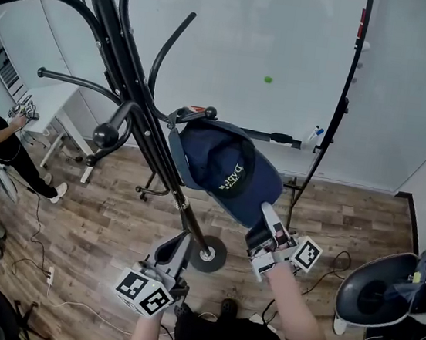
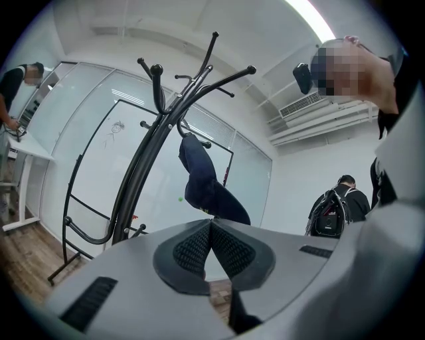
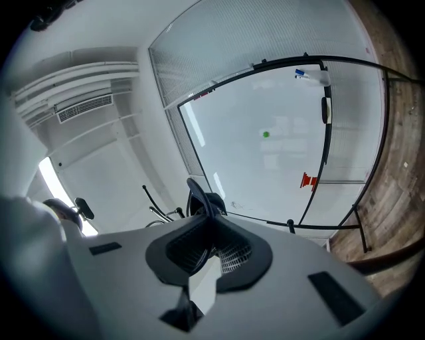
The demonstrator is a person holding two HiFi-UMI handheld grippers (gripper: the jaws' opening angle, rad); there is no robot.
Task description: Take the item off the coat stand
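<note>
Jaws of the right gripper point(image 1: 267, 215) are being pressed onto the brim of the navy cap point(image 1: 225, 167); its back is being borne by a coat stand point(image 1: 134, 93) hook at eleven o'clock. Those of the left gripper point(image 1: 178, 245) are being pressed together, empty.

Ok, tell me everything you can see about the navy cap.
The navy cap, fabric by its look, has pale stitched lettering on the front and a curved brim. Its back hangs on a knob-tipped arm of the black coat stand; the right gripper has its jaws closed on the brim's edge.
</note>
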